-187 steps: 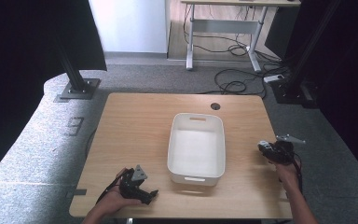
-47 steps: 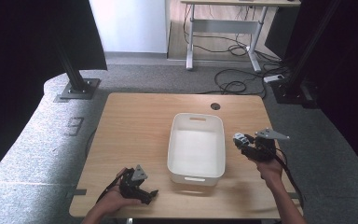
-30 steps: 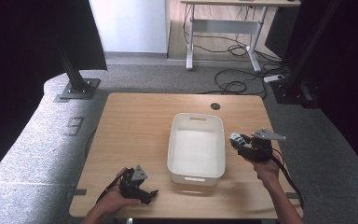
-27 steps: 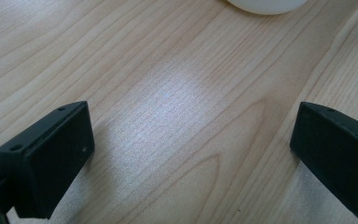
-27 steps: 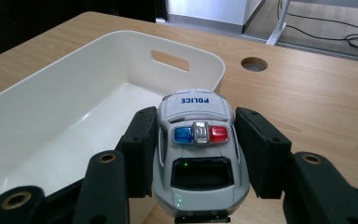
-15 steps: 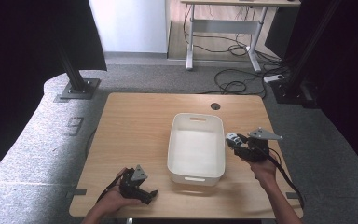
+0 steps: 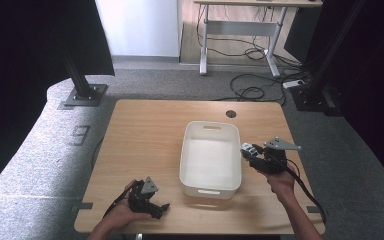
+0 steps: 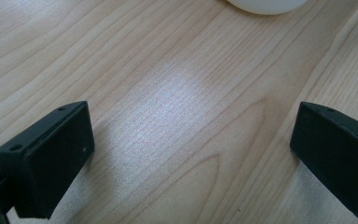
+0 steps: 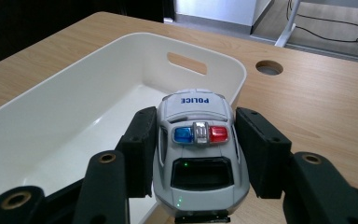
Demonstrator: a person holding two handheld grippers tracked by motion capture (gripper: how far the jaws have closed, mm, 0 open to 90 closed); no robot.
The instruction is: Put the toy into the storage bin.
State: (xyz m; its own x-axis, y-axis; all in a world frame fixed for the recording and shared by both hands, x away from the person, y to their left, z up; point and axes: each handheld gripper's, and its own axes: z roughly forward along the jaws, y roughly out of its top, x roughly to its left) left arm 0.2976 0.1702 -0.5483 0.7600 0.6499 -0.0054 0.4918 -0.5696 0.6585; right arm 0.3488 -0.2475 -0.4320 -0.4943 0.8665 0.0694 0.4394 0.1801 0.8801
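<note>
A white toy police car (image 9: 197, 140) with a blue and red light bar sits between the jaws of my right gripper (image 9: 196, 149), which is shut on it. In the high view that gripper (image 7: 254, 156) holds the car (image 7: 248, 149) just above the right rim of the white tub (image 7: 186, 165). The tub (image 9: 51, 116) lies under and ahead of the car, with nothing inside it. My left gripper (image 7: 152, 205) rests on the table near the front left edge, its jaws spread wide over bare wood (image 8: 186, 121); the left gripper (image 8: 191, 154) is open.
The wooden table (image 7: 145, 135) has a round cable hole (image 7: 231, 114) at the back right. A desk frame and loose cables (image 7: 252, 90) stand on the floor beyond. Dark curtains hang to both sides.
My right gripper has carried the police car leftward from the table's right edge to the tub's right rim. The left gripper has stayed still.
</note>
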